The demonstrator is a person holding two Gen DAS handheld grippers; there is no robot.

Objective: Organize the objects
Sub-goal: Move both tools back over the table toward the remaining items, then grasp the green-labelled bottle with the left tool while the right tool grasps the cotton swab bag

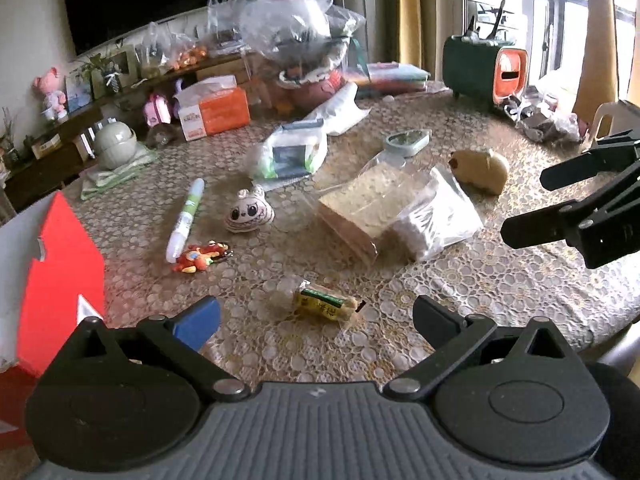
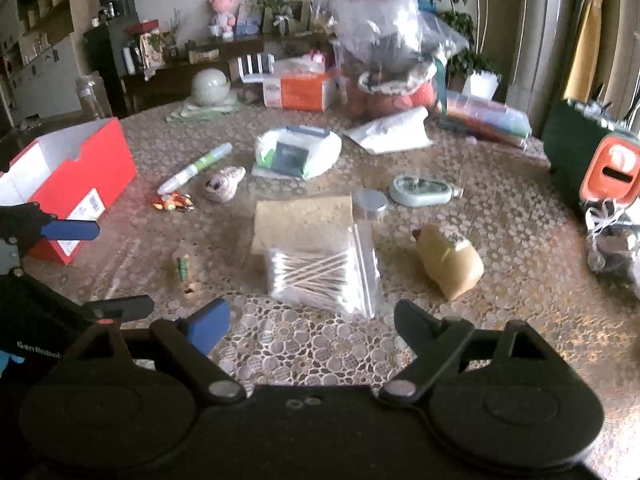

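Note:
My left gripper (image 1: 316,318) is open and empty, just above a small wrapped snack (image 1: 323,302) on the lace tablecloth. A red open box (image 1: 56,276) stands at its left. Beyond lie a white-green pen (image 1: 185,220), a red toy charm (image 1: 200,258), a white face plush (image 1: 250,212), a bagged sponge (image 1: 362,210), a bag of cotton swabs (image 1: 434,216) and a tan capybara toy (image 1: 480,168). My right gripper (image 2: 312,328) is open and empty, just short of the swab bag (image 2: 320,276). The red box (image 2: 76,184) shows at left in that view.
A wipes pack (image 1: 288,152), an orange tissue box (image 1: 214,110), piled clear bags (image 1: 296,20), a green case (image 1: 480,68) and a small mint tin (image 1: 408,142) crowd the far table. The table edge curves off at the right (image 1: 600,320).

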